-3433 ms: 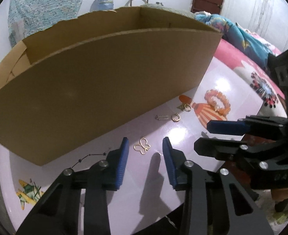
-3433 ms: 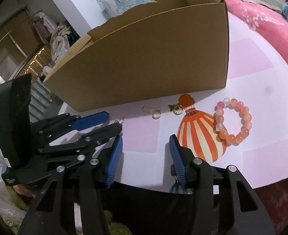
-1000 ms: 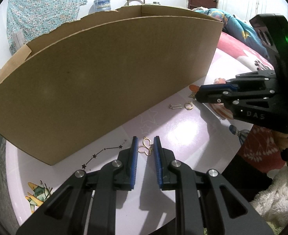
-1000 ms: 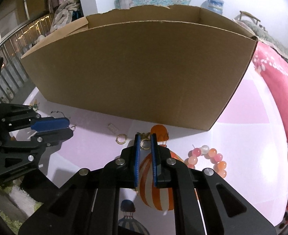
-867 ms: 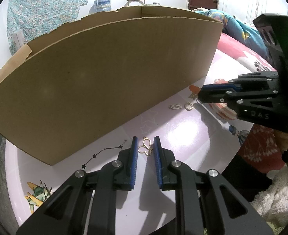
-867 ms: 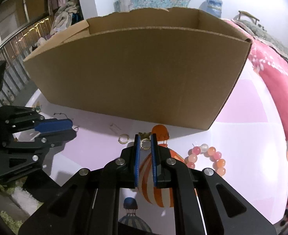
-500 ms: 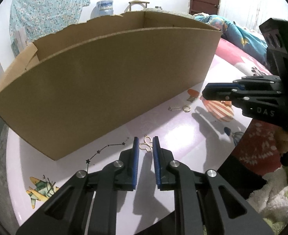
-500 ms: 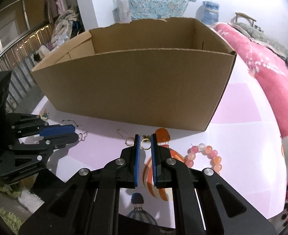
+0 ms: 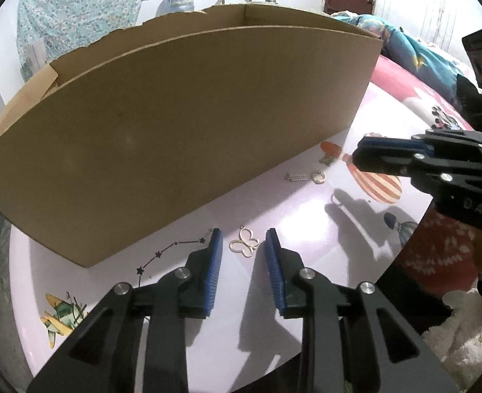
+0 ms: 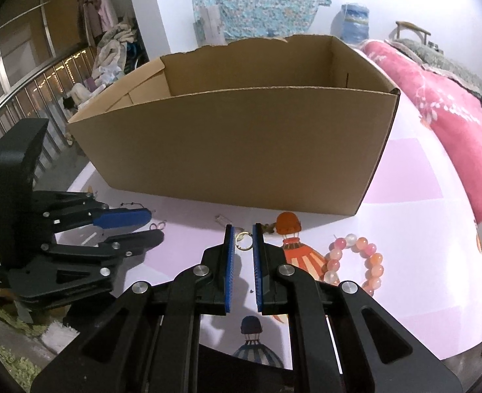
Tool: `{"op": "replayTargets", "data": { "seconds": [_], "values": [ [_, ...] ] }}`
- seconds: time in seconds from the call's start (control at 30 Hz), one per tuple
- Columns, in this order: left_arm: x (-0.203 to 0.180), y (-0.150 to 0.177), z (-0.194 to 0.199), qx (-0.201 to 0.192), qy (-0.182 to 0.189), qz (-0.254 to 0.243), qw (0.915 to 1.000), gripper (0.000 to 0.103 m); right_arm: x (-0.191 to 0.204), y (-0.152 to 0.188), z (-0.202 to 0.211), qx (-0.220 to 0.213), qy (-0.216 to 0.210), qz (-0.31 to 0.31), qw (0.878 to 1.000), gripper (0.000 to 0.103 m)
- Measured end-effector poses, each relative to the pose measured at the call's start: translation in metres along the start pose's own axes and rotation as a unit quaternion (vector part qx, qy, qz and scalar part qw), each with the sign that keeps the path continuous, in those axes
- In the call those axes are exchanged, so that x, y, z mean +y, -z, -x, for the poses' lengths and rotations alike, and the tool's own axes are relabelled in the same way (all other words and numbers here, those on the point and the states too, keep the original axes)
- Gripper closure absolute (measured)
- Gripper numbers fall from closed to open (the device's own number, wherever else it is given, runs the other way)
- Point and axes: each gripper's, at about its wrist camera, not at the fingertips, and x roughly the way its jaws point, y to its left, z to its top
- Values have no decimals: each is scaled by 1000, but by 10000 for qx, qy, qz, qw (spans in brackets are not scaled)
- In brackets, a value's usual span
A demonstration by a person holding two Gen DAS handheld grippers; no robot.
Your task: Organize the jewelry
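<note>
A gold butterfly pendant (image 9: 243, 245) lies on the pink table, between the tips of my left gripper (image 9: 243, 245), which is open and not holding it. My right gripper (image 10: 241, 239) is shut on a gold ring (image 10: 243, 240) and holds it above the table, in front of the cardboard box (image 10: 234, 144). A silver charm (image 9: 296, 176) and another gold ring (image 9: 318, 177) lie near the box wall (image 9: 175, 131). A pink bead bracelet (image 10: 355, 262) lies right of the right gripper. A thin star chain (image 9: 169, 251) lies left of the left gripper.
The tall open box fills the back of the table. The table edge (image 9: 401, 245) curves close on the right, with bedding (image 10: 444, 124) beyond. The right gripper body (image 9: 444, 170) hangs at the right of the left wrist view; the left gripper (image 10: 77, 232) shows left in the right wrist view.
My left gripper has opened and the butterfly pendant lies loose on the table. My right gripper has risen with the gold ring still pinched between its pads.
</note>
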Motion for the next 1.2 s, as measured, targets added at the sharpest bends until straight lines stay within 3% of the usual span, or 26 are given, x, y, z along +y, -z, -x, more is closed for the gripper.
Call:
{"op": "replayTargets", "data": {
  "seconds": [0.13,0.23,0.67,0.73,1.1,1.17,1.2],
  "values": [
    [-5,-1,-2,33,-110,-6,9999,77,-3,3,1,-26,-19,-32,10000,94],
    [-9,-3,-3,78,-165,-6,9998,88,-5,1,0,-42,-42,-57,10000,94],
    [-17,-4,-3,72,-235,-126,9996,90,-11,8,9,-148,-49,-131,9998,94],
    [-16,-3,-1,57,-213,-138,9997,103,-10,9,10,-165,-44,-133,9998,94],
    [-10,-1,10,20,-65,-25,10000,102,-5,9,16,-224,-66,-163,9996,94],
    [-5,-2,6,186,-50,149,9997,85,-4,10,15,-231,-83,-176,9995,94],
    [-3,-3,4,228,-63,219,9995,82,-3,10,15,-239,-98,-176,9995,94]
  ]
}}
